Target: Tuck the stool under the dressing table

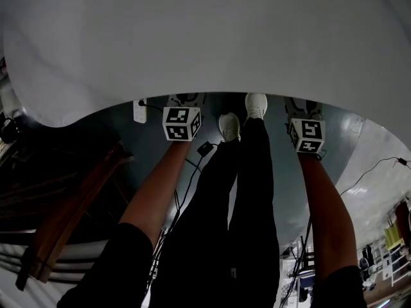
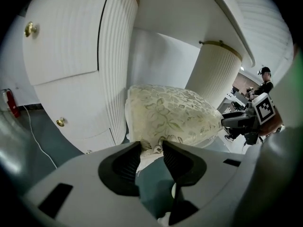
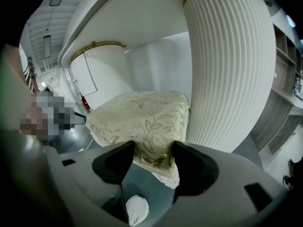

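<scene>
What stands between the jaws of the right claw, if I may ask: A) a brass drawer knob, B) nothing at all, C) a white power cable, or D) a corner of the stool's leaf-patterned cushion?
D: in the right gripper view, the right claw has its jaws closed on the near corner of the stool's cushion, beside the fluted pedestal.

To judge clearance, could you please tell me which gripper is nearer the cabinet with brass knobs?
Left. The left gripper grips the stool beside that cabinet; the right gripper grips its far corner, by the opposite ribbed column.
</scene>
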Demonstrator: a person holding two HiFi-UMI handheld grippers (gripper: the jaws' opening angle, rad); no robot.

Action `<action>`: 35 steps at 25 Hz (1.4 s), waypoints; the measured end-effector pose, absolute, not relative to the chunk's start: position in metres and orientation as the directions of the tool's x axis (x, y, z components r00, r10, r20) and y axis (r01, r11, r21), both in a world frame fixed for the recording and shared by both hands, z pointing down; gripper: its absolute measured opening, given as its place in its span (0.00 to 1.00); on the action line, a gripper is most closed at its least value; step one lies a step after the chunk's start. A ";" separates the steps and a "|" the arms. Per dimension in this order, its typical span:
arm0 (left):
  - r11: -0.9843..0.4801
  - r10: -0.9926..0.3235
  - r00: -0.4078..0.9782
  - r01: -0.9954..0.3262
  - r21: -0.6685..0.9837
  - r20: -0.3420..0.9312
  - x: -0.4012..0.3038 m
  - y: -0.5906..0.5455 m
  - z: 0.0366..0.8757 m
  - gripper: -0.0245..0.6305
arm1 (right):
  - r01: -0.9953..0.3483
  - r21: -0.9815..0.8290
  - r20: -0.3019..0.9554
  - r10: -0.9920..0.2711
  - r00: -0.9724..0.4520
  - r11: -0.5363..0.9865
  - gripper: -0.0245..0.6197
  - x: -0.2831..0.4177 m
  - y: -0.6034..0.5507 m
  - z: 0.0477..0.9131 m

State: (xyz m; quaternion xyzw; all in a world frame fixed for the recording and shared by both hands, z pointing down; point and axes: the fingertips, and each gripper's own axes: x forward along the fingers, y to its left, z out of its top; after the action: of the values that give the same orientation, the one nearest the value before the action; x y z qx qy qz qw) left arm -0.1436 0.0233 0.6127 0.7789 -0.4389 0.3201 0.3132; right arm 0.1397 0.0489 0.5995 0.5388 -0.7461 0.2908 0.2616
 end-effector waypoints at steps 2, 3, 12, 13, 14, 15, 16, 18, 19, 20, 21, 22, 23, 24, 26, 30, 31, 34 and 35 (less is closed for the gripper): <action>-0.436 -0.473 0.423 -0.875 0.211 0.773 -0.140 0.020 0.613 0.28 | -0.957 -0.146 0.702 -0.655 -0.280 0.252 0.45 0.143 0.044 0.600; -0.443 -0.471 0.426 -0.871 0.211 0.772 -0.138 0.019 0.614 0.28 | -0.956 -0.145 0.701 -0.656 -0.282 0.256 0.45 0.145 0.043 0.601; -0.388 -0.494 0.345 -0.909 0.153 0.798 -0.136 0.015 0.616 0.28 | -0.953 -0.161 0.698 -0.653 -0.295 0.258 0.45 0.147 0.048 0.604; -0.371 -0.503 0.336 -0.916 0.153 0.797 -0.136 0.015 0.616 0.28 | -0.953 -0.158 0.699 -0.652 -0.293 0.259 0.45 0.147 0.048 0.605; -0.361 -0.510 0.332 -0.920 0.153 0.794 -0.136 0.015 0.616 0.28 | -0.952 -0.154 0.698 -0.652 -0.295 0.265 0.45 0.147 0.047 0.604; -0.359 -0.514 0.332 -0.921 0.154 0.791 -0.136 0.014 0.615 0.28 | -0.950 -0.151 0.697 -0.652 -0.299 0.275 0.45 0.147 0.046 0.603; -0.363 -0.515 0.336 -0.919 0.154 0.789 -0.136 0.013 0.613 0.28 | -0.946 -0.150 0.696 -0.649 -0.307 0.286 0.45 0.147 0.045 0.602; -0.375 -0.514 0.346 -0.914 0.156 0.785 -0.136 0.012 0.611 0.28 | -0.940 -0.154 0.690 -0.648 -0.323 0.304 0.45 0.146 0.042 0.600; -0.380 -0.514 0.349 -0.912 0.157 0.784 -0.136 0.011 0.612 0.28 | -0.939 -0.156 0.685 -0.651 -0.327 0.307 0.45 0.146 0.041 0.601; -0.384 -0.515 0.352 -0.910 0.156 0.782 -0.135 0.011 0.612 0.28 | -0.939 -0.158 0.680 -0.656 -0.327 0.305 0.45 0.147 0.040 0.601; -0.389 -0.516 0.355 -0.908 0.156 0.780 -0.134 0.010 0.613 0.28 | -0.940 -0.158 0.675 -0.662 -0.326 0.301 0.45 0.148 0.038 0.601; -0.392 -0.517 0.357 -0.907 0.156 0.778 -0.133 0.010 0.613 0.28 | -0.942 -0.159 0.669 -0.669 -0.323 0.296 0.45 0.148 0.036 0.600; -0.394 -0.519 0.359 -0.906 0.155 0.776 -0.133 0.011 0.612 0.28 | -0.944 -0.160 0.668 -0.672 -0.320 0.290 0.45 0.148 0.035 0.599; -0.395 -0.523 0.359 -0.906 0.154 0.773 -0.133 0.011 0.612 0.28 | -0.944 -0.163 0.669 -0.671 -0.319 0.286 0.45 0.148 0.035 0.598; -0.394 -0.530 0.359 -0.907 0.152 0.768 -0.131 0.011 0.611 0.28 | -0.942 -0.165 0.670 -0.668 -0.324 0.292 0.45 0.150 0.034 0.599; -0.397 -0.549 0.366 -0.905 0.151 0.752 -0.126 0.013 0.612 0.28 | -0.934 -0.161 0.653 -0.675 -0.342 0.318 0.45 0.157 0.031 0.600; -0.401 -0.556 0.371 -0.904 0.151 0.744 -0.127 0.013 0.612 0.28 | -0.933 -0.159 0.648 -0.679 -0.345 0.322 0.45 0.157 0.031 0.600; -0.416 -0.561 0.374 -0.899 0.139 0.738 -0.141 0.022 0.615 0.28 | -0.933 -0.162 0.669 -0.659 -0.344 0.321 0.45 0.146 0.043 0.600; -0.422 -0.562 0.371 -0.897 0.129 0.740 -0.150 0.027 0.611 0.29 | -0.932 -0.164 0.677 -0.651 -0.344 0.322 0.45 0.138 0.050 0.596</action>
State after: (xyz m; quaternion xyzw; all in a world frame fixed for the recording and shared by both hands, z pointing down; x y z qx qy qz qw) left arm -0.1498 0.0274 0.6107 0.7832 -0.4656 0.3127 0.2683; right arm 0.1385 0.0501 0.5959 0.5128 -0.7719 0.2758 0.2553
